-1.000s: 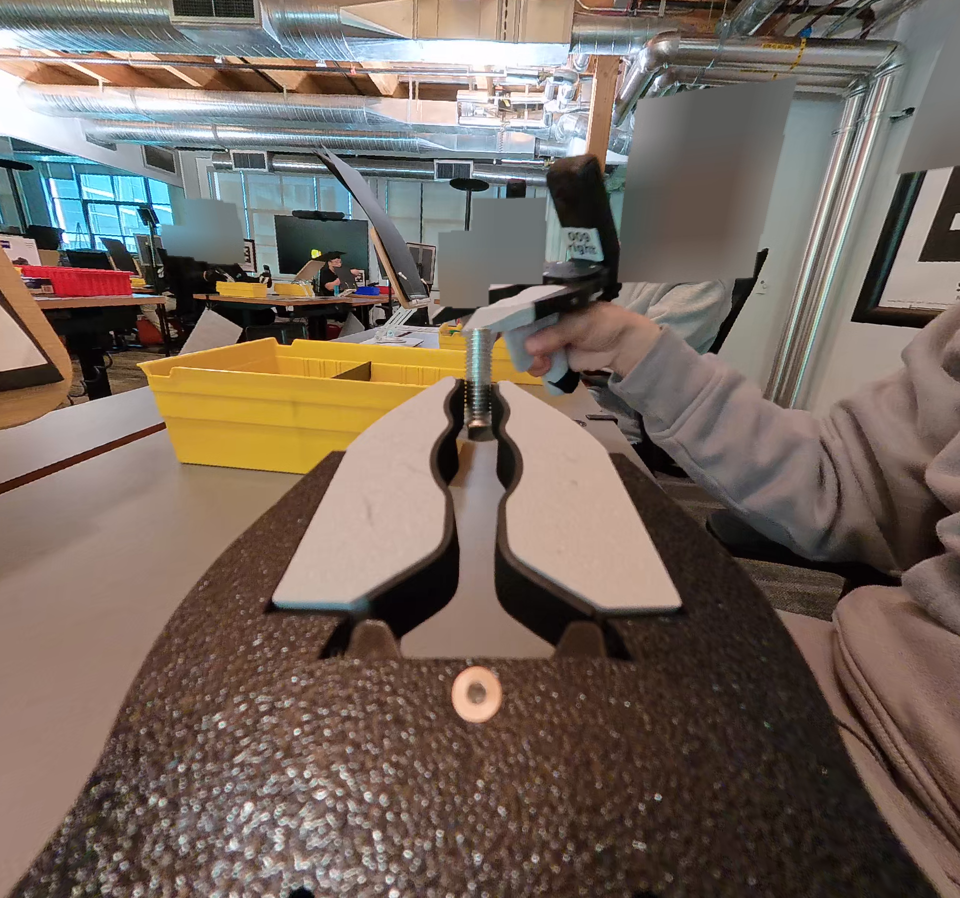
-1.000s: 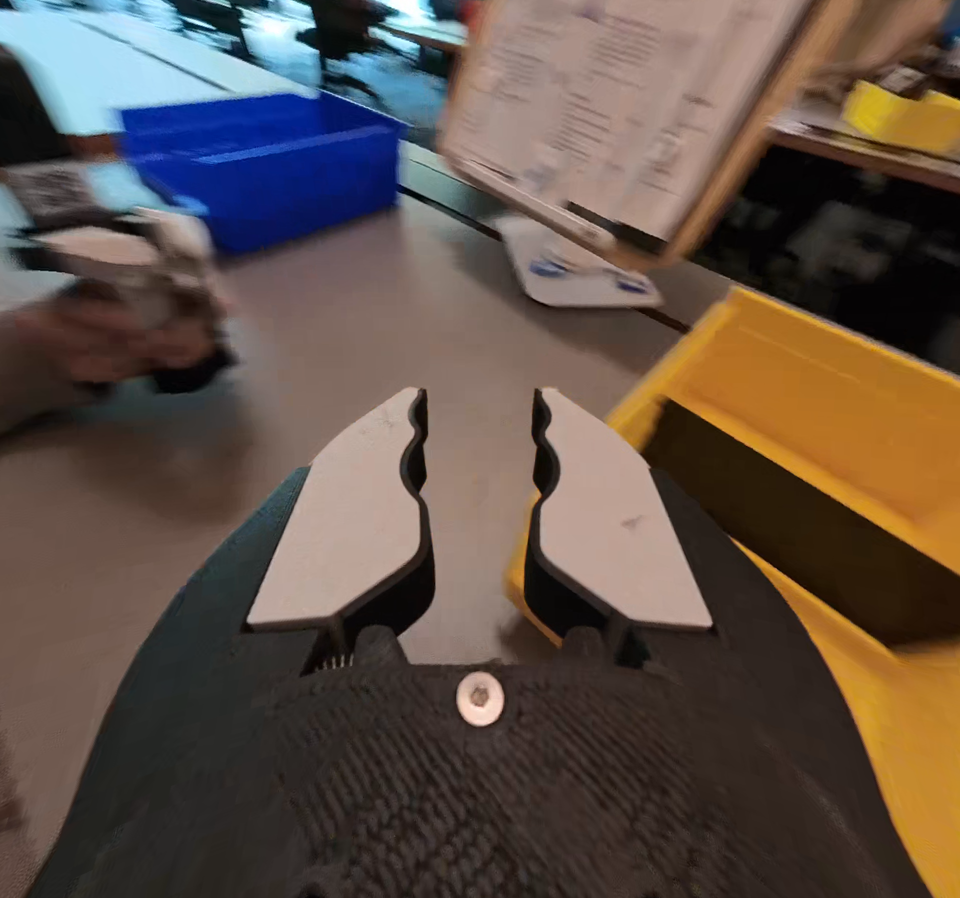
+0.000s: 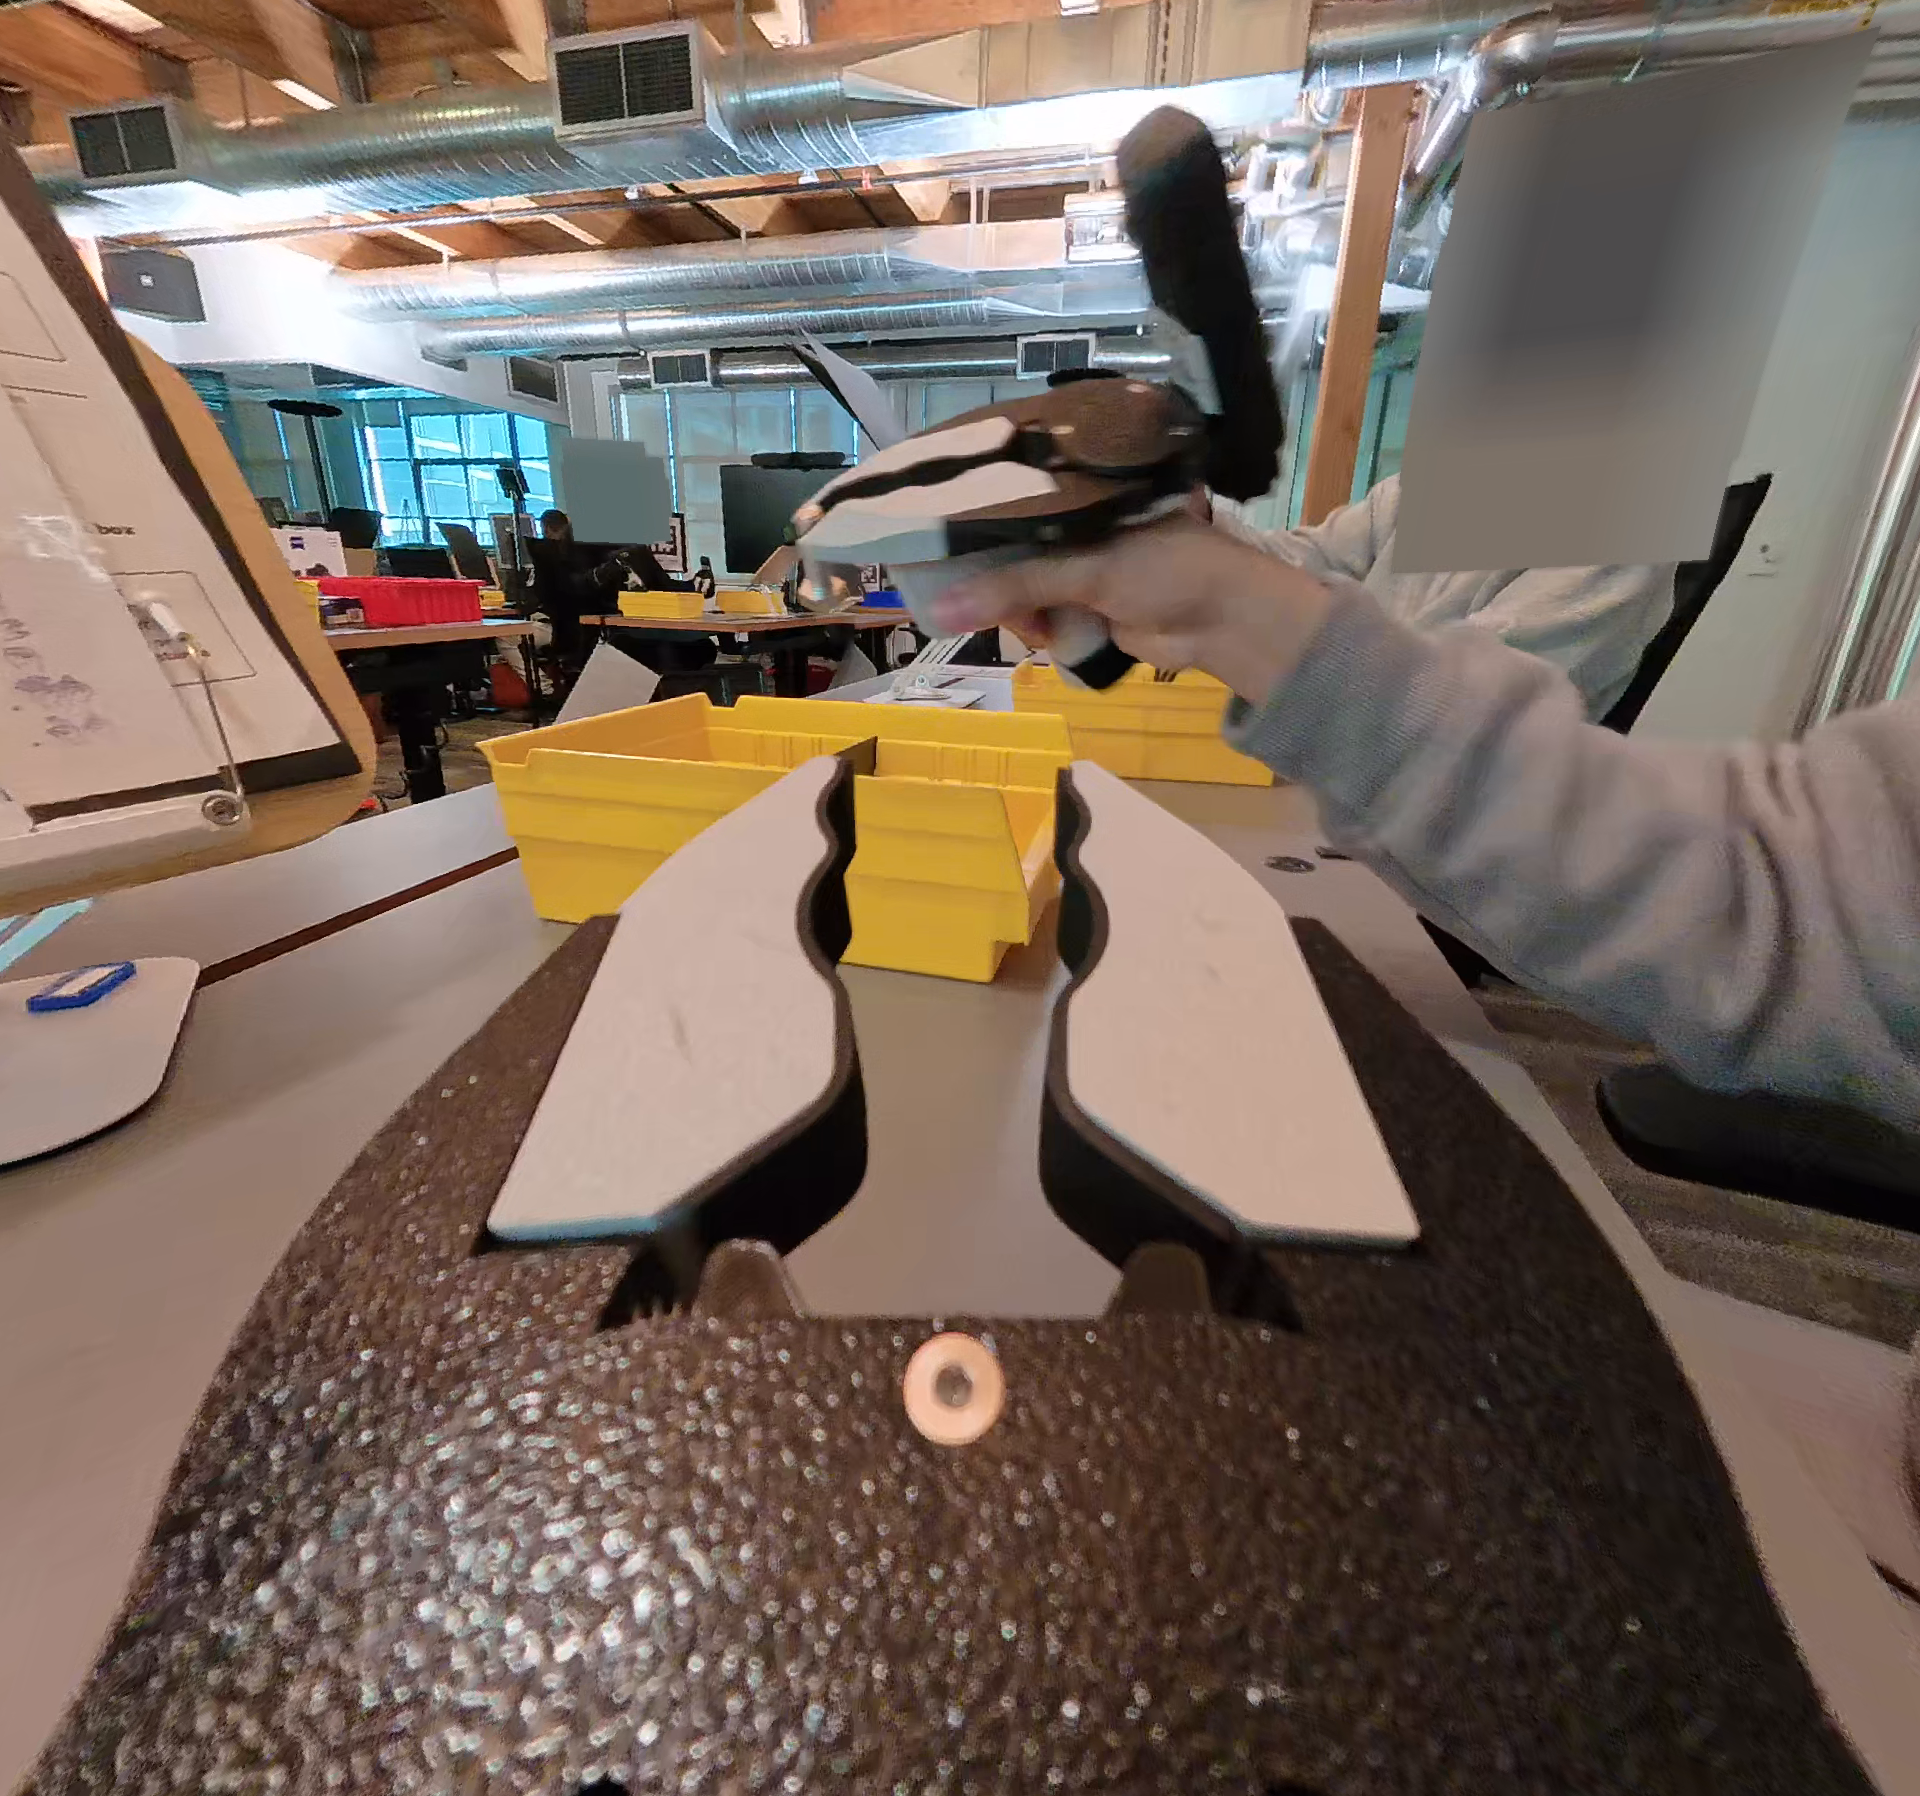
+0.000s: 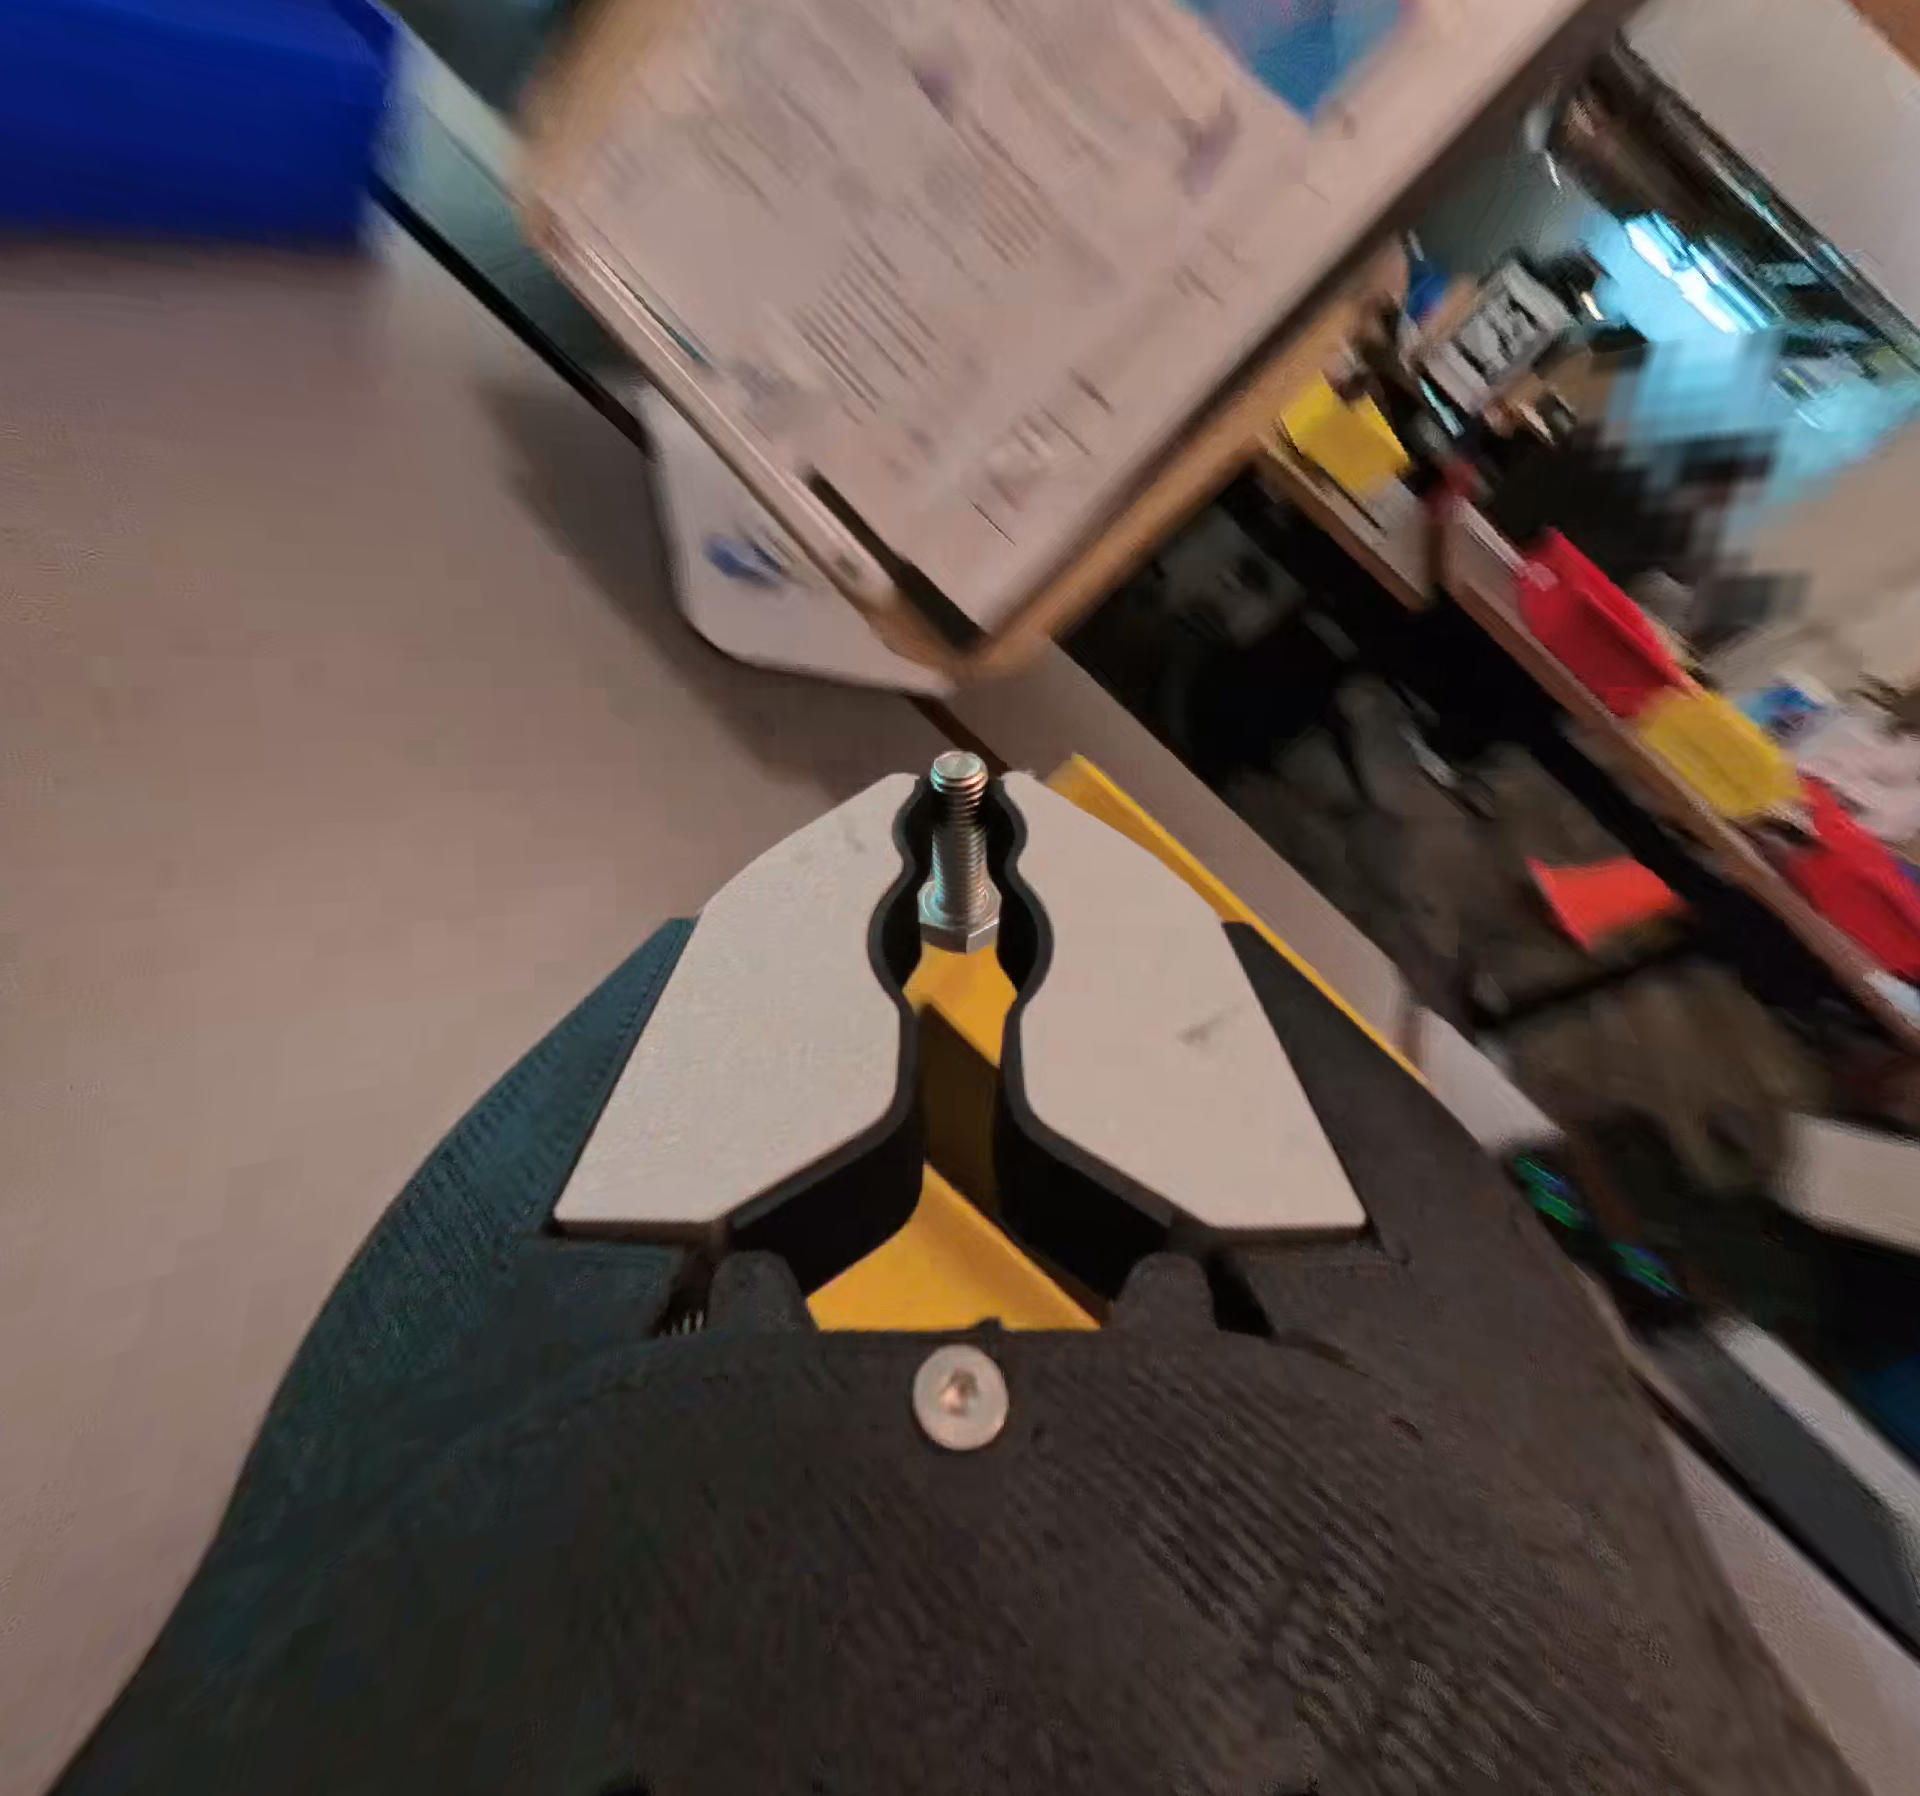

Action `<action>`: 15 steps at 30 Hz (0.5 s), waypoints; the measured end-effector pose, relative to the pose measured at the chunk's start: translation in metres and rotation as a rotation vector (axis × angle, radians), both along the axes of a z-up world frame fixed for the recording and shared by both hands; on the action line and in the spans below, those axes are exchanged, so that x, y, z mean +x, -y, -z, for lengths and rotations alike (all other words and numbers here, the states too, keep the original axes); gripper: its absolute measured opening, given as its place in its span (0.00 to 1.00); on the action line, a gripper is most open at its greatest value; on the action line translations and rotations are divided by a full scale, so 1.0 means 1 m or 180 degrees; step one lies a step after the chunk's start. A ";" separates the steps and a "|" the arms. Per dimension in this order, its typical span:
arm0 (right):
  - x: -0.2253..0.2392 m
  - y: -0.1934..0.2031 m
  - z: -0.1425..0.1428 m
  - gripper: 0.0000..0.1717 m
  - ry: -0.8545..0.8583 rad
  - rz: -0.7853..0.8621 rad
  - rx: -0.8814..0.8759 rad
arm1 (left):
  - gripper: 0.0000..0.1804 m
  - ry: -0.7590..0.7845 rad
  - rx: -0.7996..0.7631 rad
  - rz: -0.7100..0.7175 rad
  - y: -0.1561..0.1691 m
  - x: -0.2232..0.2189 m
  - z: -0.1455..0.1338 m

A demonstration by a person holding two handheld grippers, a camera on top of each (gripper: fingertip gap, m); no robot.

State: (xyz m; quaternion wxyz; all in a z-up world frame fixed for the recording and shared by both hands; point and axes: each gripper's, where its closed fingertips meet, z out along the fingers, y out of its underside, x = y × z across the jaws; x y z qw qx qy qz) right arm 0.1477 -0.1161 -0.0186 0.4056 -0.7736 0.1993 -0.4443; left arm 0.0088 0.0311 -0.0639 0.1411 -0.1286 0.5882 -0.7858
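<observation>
My left gripper [image 3: 956, 780] is open with nothing between its fingers; it hovers over the grey table [image 3: 312, 1071], pointing at a yellow bin [image 3: 665, 811]. My right gripper [image 4: 961, 796] is shut on a silver hex-head bolt [image 4: 958, 853], with the threaded end sticking out past the fingertips and the head toward the palm. It is over the yellow bin [image 4: 935, 1268]. In the left wrist view the right gripper [image 3: 831, 531] is blurred, held in a hand up above the bin.
A document board on a white base stands at the left [image 3: 125, 603] and also shows in the right wrist view [image 4: 935, 188]. A blue bin [image 4: 156, 53] is at the far left. A second yellow bin [image 3: 1143, 738] stands behind. A grey sleeve [image 3: 1558, 863] crosses the right. There is about 20 cm between the tips of the two grippers.
My left gripper held the bolt upright and has opened, letting it go. My right gripper was open, has shut on the bolt and carried it up and away over the yellow bin.
</observation>
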 end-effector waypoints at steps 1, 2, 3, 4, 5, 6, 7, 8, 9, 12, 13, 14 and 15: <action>0.027 0.022 0.005 0.06 -0.0079 0.0257 -0.0352 | 0.19 -0.0047 -0.0025 0.0005 -0.001 0.001 0.000; 0.050 0.041 0.015 0.06 -0.0247 0.0429 -0.0749 | 0.18 -0.0107 -0.0038 0.0014 -0.001 0.003 0.001; 0.070 0.057 0.029 0.06 -0.0434 0.0555 -0.1156 | 0.17 -0.0168 -0.0049 0.0017 -0.001 0.005 0.002; 0.088 0.072 0.043 0.06 -0.0606 0.0672 -0.1516 | 0.17 -0.0225 -0.0061 0.0009 -0.002 0.007 0.003; 0.101 0.084 0.059 0.06 -0.0809 0.0741 -0.1830 | 0.16 -0.0273 -0.0078 0.0001 -0.003 0.009 0.004; 0.111 0.092 0.074 0.06 -0.0982 0.0759 -0.2099 | 0.15 -0.0307 -0.0104 0.0006 -0.005 0.010 0.004; 0.119 0.101 0.088 0.06 -0.1119 0.0778 -0.2331 | 0.15 -0.0332 -0.0135 0.0011 -0.006 0.011 0.004; 0.124 0.108 0.100 0.06 -0.1267 0.0810 -0.2523 | 0.15 -0.0349 -0.0160 -0.0002 -0.008 0.012 0.004; 0.126 0.112 0.110 0.06 -0.1398 0.0827 -0.2662 | 0.15 -0.0356 -0.0176 -0.0024 -0.010 0.014 0.003; 0.132 0.114 0.129 0.07 -0.1549 0.0840 -0.2737 | 0.14 -0.0399 -0.0191 -0.0112 -0.018 0.018 0.003; 0.136 0.112 0.128 0.10 -0.1481 0.0907 -0.2646 | 0.14 -0.0416 -0.0200 -0.0149 -0.020 0.020 0.003; 0.139 0.109 0.124 0.13 -0.1384 0.0963 -0.2508 | 0.14 -0.0431 -0.0219 -0.0192 -0.023 0.022 0.002; 0.139 0.106 0.118 0.16 -0.1316 0.1021 -0.2323 | 0.14 -0.0455 -0.0238 -0.0241 -0.026 0.024 0.002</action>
